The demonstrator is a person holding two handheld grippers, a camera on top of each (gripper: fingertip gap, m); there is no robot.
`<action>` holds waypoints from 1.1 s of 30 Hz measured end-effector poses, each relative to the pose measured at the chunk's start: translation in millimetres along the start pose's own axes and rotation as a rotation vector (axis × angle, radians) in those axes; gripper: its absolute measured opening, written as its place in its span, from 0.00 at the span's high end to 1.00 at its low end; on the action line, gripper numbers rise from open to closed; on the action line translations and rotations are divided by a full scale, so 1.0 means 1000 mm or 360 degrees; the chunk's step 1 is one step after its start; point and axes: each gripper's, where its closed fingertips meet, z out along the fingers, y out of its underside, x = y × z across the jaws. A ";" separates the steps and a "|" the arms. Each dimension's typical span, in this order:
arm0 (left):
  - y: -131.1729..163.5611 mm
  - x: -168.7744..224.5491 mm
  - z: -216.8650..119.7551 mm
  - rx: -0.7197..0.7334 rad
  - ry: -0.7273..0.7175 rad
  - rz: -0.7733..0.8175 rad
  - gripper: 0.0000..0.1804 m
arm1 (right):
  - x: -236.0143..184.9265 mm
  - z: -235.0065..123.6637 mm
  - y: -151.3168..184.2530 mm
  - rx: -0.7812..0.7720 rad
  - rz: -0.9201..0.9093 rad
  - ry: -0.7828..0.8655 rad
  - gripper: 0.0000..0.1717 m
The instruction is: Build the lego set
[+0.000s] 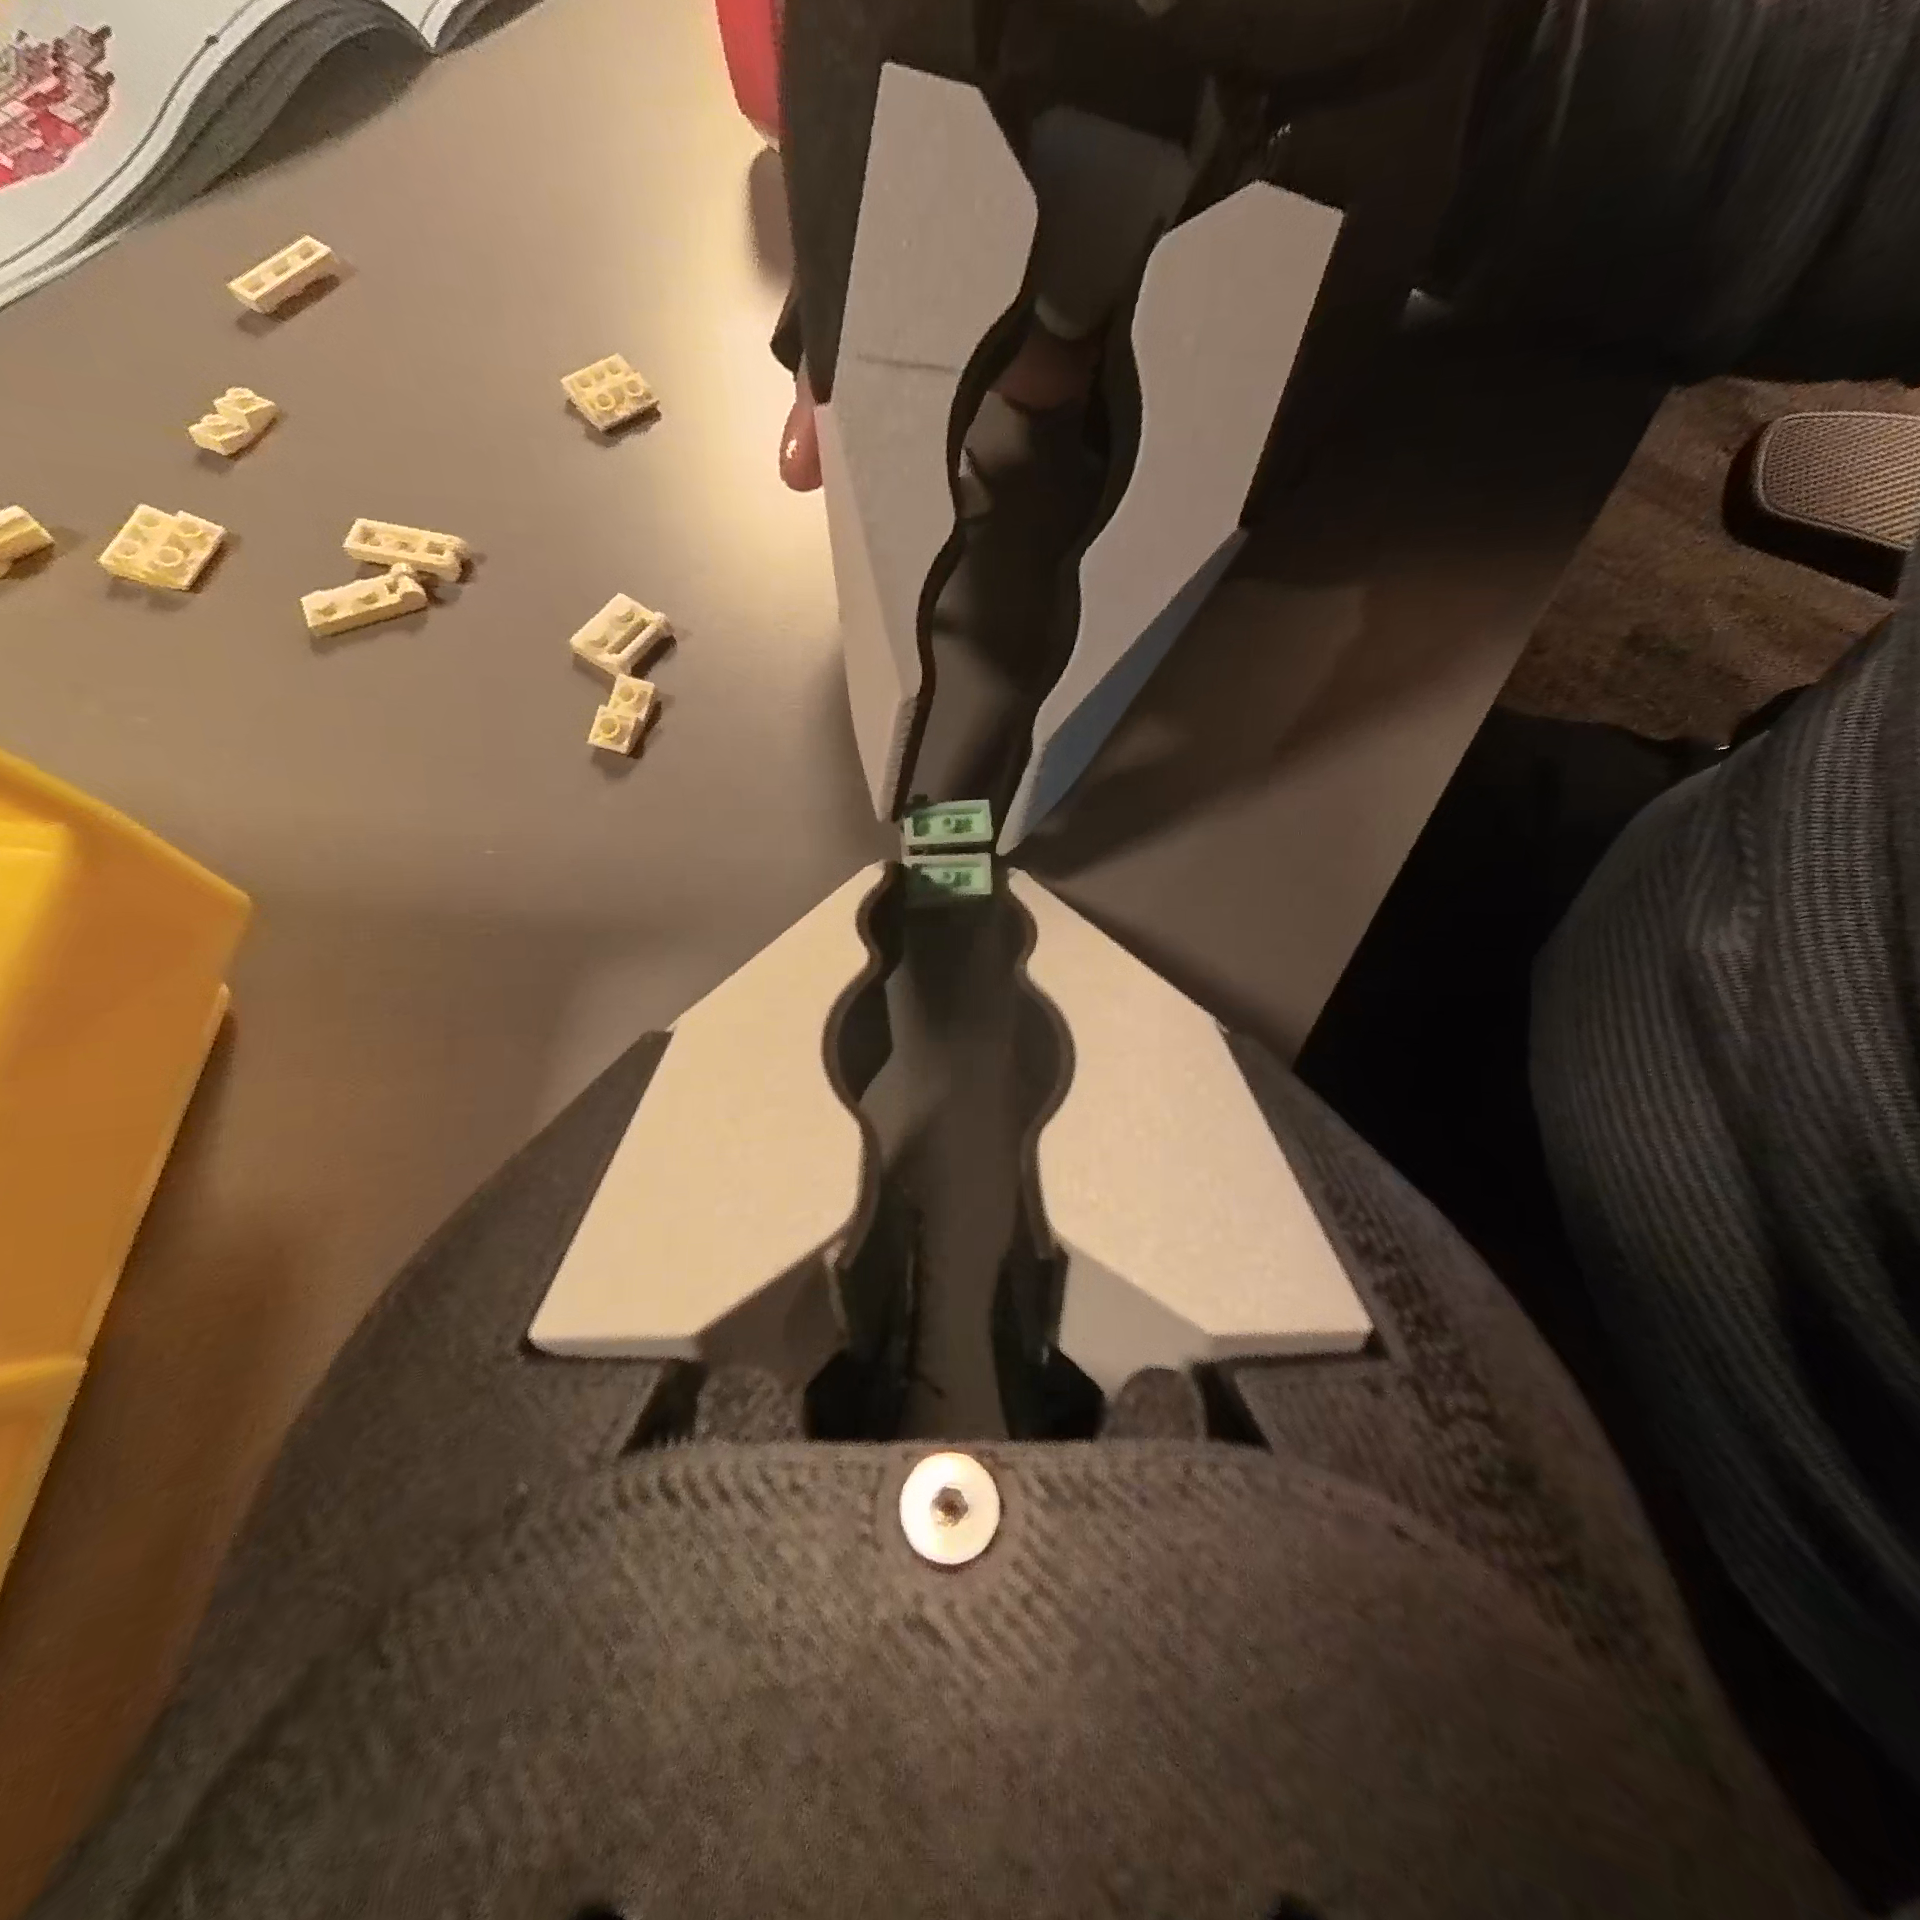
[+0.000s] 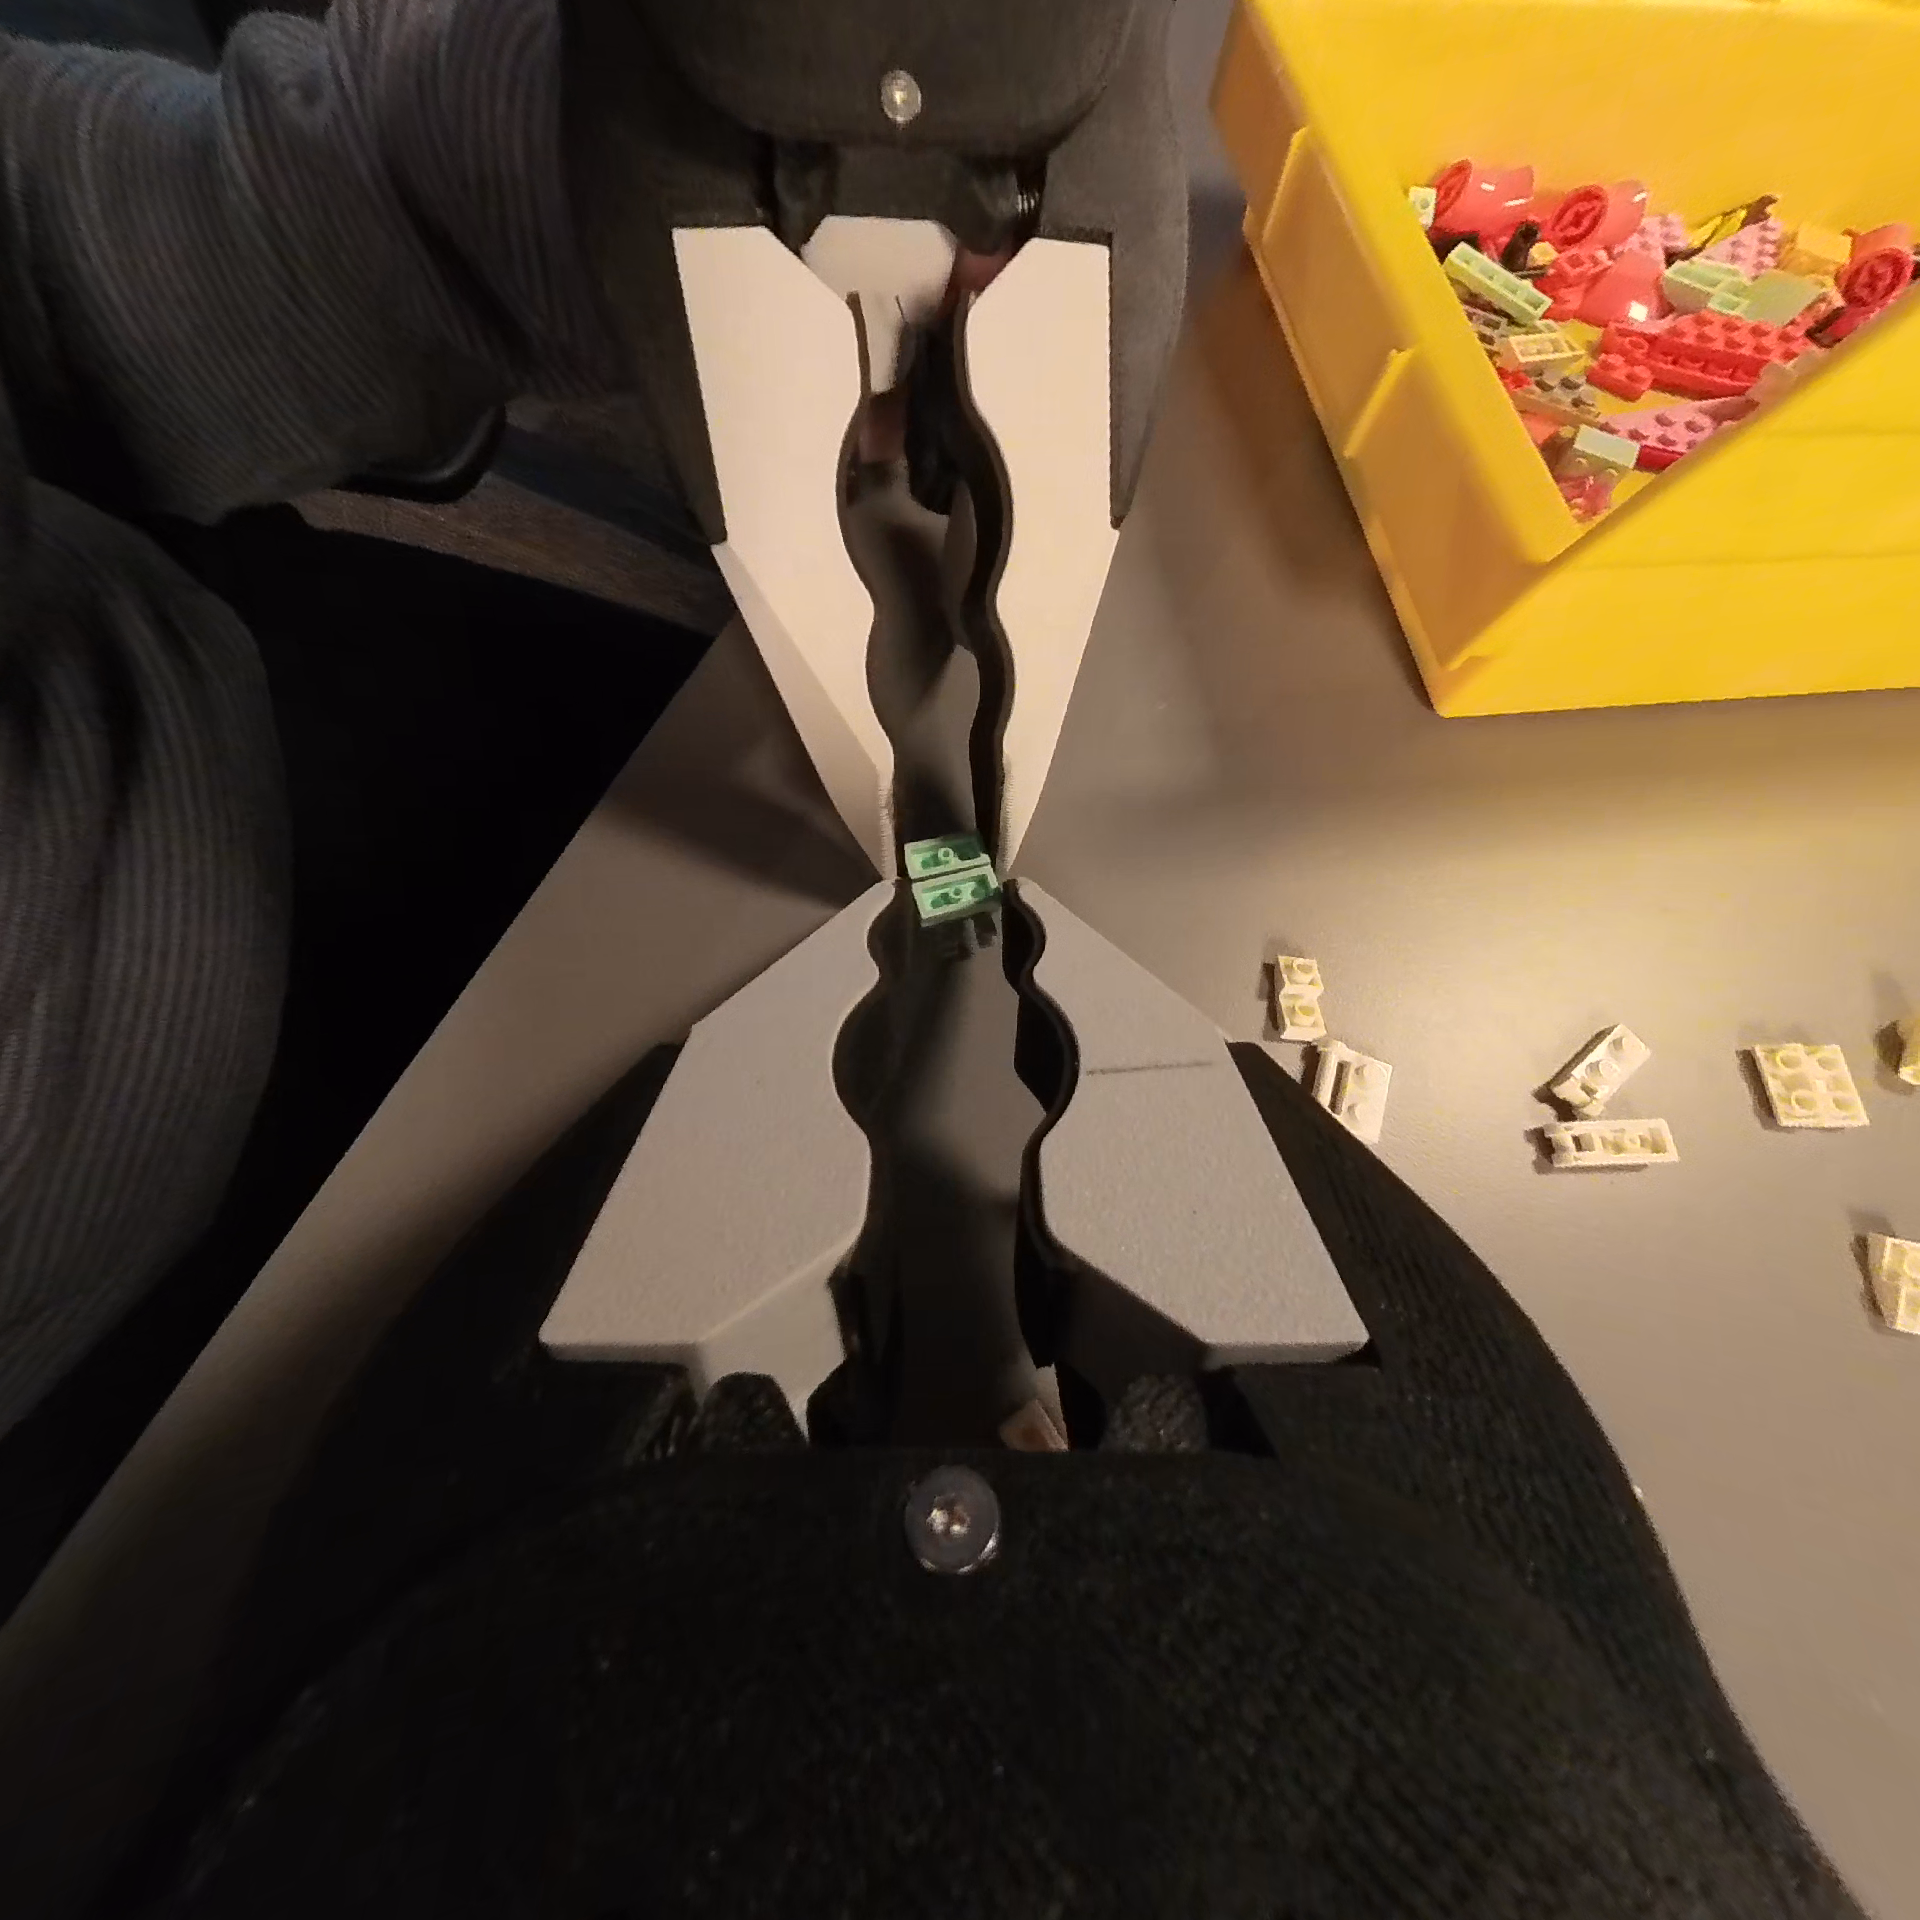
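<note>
My two grippers meet tip to tip just above the grey table (image 1: 468, 810), near its edge. My left gripper (image 1: 951, 896) is shut on a small light green brick (image 1: 948, 881). My right gripper (image 2: 951, 902) is shut on a second small light green brick (image 2: 956, 894). In the left wrist view the right gripper (image 1: 951, 821) comes from the top with its green brick (image 1: 948, 827). In the right wrist view the left gripper (image 2: 943, 847) comes from the top with its green brick (image 2: 941, 858). The two bricks lie side by side and touch along one long edge.
Several cream plates (image 1: 395, 571) lie scattered on the table and also show in the right wrist view (image 2: 1600, 1101). A yellow bin (image 2: 1558, 582) holds red, pink and green bricks. An open booklet (image 1: 125, 135) lies at the back. A person's dark sleeve (image 2: 156, 727) is beyond the table edge. Both grippers' tips are close together, under 4 cm apart.
</note>
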 end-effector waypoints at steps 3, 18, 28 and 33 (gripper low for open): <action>0.000 0.000 0.000 0.0006 0.0002 0.0003 0.91 | -0.001 0.000 0.000 0.0003 -0.0001 -0.0003 0.91; -0.012 -0.012 -0.008 0.0148 -0.0038 -0.0186 0.91 | 0.001 0.000 -0.002 -0.0007 -0.0243 0.0195 0.69; -0.021 -0.016 -0.013 0.0215 0.0018 -0.0447 0.91 | 0.022 -0.003 -0.011 -0.0286 -0.1376 0.0927 0.75; -0.025 -0.015 -0.014 0.0246 0.0056 -0.0524 0.91 | 0.027 -0.001 -0.008 -0.0372 -0.1465 0.0997 0.80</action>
